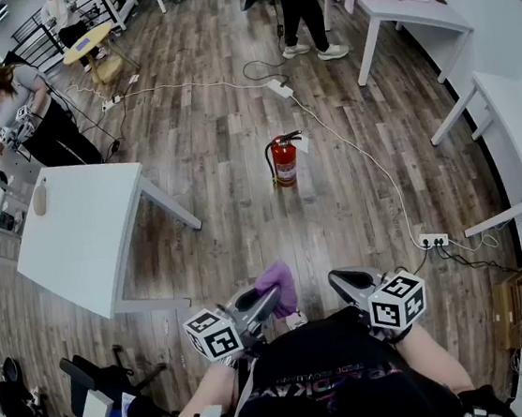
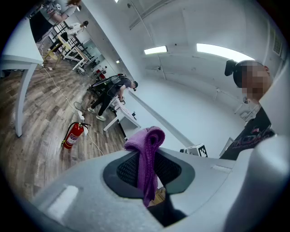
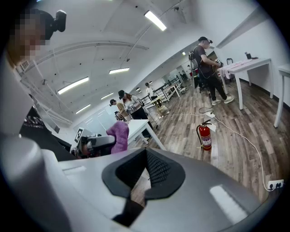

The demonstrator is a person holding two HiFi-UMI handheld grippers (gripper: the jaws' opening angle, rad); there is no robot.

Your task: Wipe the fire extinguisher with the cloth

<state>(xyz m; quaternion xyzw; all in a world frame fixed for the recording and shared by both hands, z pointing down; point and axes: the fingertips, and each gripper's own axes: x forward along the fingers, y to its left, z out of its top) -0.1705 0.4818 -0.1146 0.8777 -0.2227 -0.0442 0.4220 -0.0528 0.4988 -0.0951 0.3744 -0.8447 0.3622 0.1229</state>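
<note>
A red fire extinguisher (image 1: 283, 160) with a black hose stands upright on the wooden floor, a few steps ahead of me; it also shows small in the left gripper view (image 2: 72, 135) and the right gripper view (image 3: 205, 137). My left gripper (image 1: 270, 295) is held close to my body, shut on a purple cloth (image 1: 279, 286) that sticks up between its jaws (image 2: 147, 156). My right gripper (image 1: 338, 283) is beside it, shut, with nothing between its jaws (image 3: 145, 170). Both grippers are far from the extinguisher.
A white table (image 1: 80, 234) stands at the left, other white tables (image 1: 516, 134) at the right. A white cable (image 1: 347, 140) runs across the floor past the extinguisher to a power strip (image 1: 432, 240). People stand at the back (image 1: 297, 5) and left (image 1: 26, 104).
</note>
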